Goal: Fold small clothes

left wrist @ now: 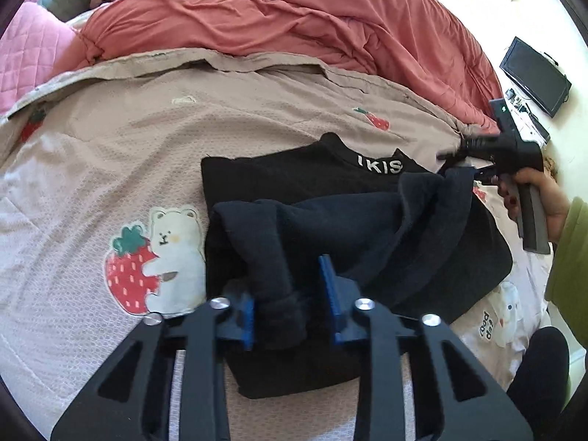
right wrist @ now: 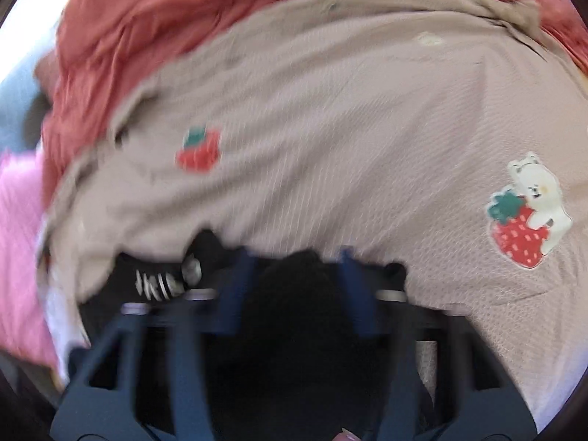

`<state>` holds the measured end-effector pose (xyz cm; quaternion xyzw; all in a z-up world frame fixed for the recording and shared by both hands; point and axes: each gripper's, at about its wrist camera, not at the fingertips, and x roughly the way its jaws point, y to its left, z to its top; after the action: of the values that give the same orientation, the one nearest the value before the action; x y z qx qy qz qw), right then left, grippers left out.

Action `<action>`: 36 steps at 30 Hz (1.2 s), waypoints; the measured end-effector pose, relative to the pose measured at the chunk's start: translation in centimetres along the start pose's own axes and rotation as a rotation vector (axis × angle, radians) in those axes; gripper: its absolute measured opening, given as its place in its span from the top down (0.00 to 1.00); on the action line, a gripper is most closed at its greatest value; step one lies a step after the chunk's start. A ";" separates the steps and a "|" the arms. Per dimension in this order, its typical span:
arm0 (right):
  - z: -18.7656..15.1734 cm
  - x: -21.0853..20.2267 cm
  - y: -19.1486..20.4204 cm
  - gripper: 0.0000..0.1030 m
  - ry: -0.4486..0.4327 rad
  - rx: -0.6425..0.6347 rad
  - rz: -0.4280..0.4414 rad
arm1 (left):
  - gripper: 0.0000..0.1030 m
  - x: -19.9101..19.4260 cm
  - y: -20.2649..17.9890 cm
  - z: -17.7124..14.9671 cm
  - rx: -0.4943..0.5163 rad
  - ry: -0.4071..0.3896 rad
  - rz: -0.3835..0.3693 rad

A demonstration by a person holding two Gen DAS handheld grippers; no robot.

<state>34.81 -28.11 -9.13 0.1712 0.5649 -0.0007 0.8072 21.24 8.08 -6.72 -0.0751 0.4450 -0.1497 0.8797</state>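
Left hand-held gripper clamped on bunched end of dark garment. Right hand-held gripper pinching opposite end. Black folded top underneath, on strawberry-print bedspread.

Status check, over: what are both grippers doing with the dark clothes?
Left gripper shut on navy garment. Right gripper holds its far end, blurred. Black folded top underneath. Nothing blocking.

Left wrist view is sharp and daylit, with the wall at upper right blown out nearly white. The black sweater is so dark its folds barely read. Heavy fisheye bend and black vignette at the corners. Right wrist view is smeared with motion blur all over; the strawberry patch is fuzzy and the gripper fingers are streaky.
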 end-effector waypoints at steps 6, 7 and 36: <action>-3.8 -3.9 1.1 0.90 -0.098 -0.222 -0.001 | 0.80 -0.9 0.6 0.5 -0.025 -0.021 -0.017; -4.1 -4.5 0.9 0.90 -0.114 -0.223 0.003 | 0.80 -1.0 0.7 0.5 -0.029 -0.026 -0.015; -6.7 -7.7 -0.1 0.63 -0.167 -0.242 -0.007 | 0.42 -3.5 2.5 1.4 -0.128 -0.037 -0.116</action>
<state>25.92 -27.83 -4.10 0.0699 0.4921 0.0505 0.8663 20.86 11.61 -3.90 -0.1593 0.4322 -0.1702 0.8711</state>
